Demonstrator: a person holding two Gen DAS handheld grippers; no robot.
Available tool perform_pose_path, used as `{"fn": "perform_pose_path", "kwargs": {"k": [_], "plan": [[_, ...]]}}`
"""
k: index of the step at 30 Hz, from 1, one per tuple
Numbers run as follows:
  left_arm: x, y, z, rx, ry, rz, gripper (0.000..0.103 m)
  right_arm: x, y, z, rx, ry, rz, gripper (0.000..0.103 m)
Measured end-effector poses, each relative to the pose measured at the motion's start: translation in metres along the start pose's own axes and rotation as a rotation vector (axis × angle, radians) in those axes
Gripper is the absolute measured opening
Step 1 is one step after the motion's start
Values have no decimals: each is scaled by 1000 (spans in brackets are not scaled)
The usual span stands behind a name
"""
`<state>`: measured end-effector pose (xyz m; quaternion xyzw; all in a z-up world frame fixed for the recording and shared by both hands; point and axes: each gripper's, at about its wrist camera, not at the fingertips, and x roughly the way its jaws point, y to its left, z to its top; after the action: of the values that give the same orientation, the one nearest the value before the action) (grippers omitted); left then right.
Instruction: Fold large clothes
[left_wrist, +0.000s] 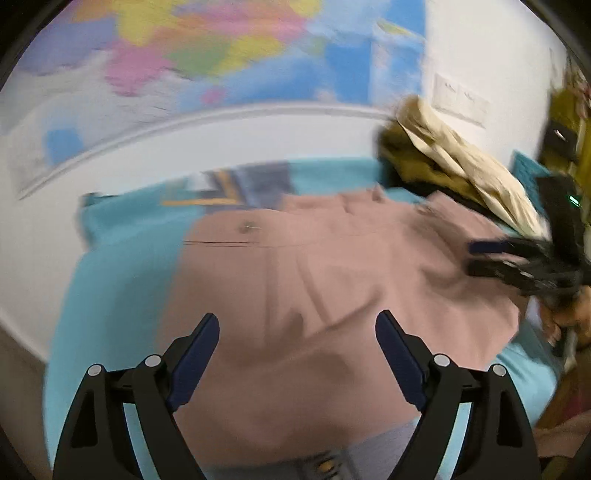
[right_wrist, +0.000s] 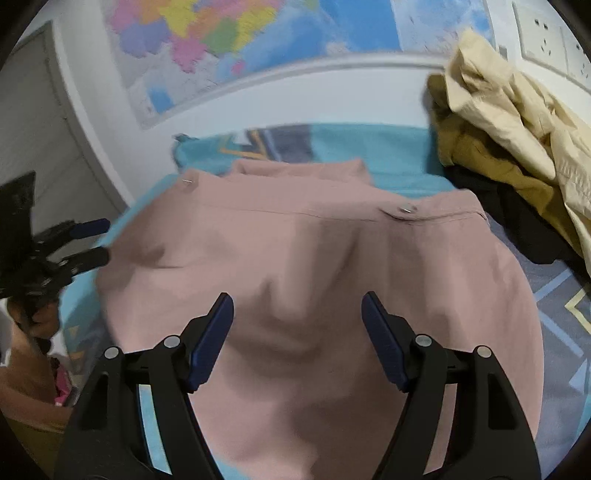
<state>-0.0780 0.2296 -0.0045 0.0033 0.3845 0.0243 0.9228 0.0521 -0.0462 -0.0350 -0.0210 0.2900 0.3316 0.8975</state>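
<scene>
A large dusty-pink garment (left_wrist: 314, 280) lies spread flat on a teal bed cover (left_wrist: 122, 258); it also fills the right wrist view (right_wrist: 314, 266), with a snap button (right_wrist: 406, 209) near its far edge. My left gripper (left_wrist: 297, 328) is open and empty above the garment's near part. My right gripper (right_wrist: 297, 314) is open and empty above the garment too. The right gripper shows at the right edge of the left wrist view (left_wrist: 480, 258), open. The left gripper shows at the left of the right wrist view (right_wrist: 96, 242), open.
A pile of cream, mustard and black clothes (right_wrist: 509, 122) sits at the far right of the bed, also in the left wrist view (left_wrist: 454, 162). A coloured map (right_wrist: 240, 40) hangs on the white wall behind. Wall sockets (right_wrist: 546, 33) are at upper right.
</scene>
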Motion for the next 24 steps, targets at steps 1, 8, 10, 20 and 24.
{"fn": "perform_pose_path", "kwargs": {"k": [1,8,10,20,24], "plan": [[9,-1,4,1,17,16,83,9,-9,1,16,16,-17,67],[75,48,14,-144,168,-8,71,7,-52,1,131,12,41,53],[75,68,11,-221,167,-31,67,-9,-57,2,151,-29,63,62],[75,47,32,-163,126,-23,74,10,-104,12,285,-10,-26,55],[94,54,31,-175,177,14,73,0,-100,9,286,-26,-64,60]]}}
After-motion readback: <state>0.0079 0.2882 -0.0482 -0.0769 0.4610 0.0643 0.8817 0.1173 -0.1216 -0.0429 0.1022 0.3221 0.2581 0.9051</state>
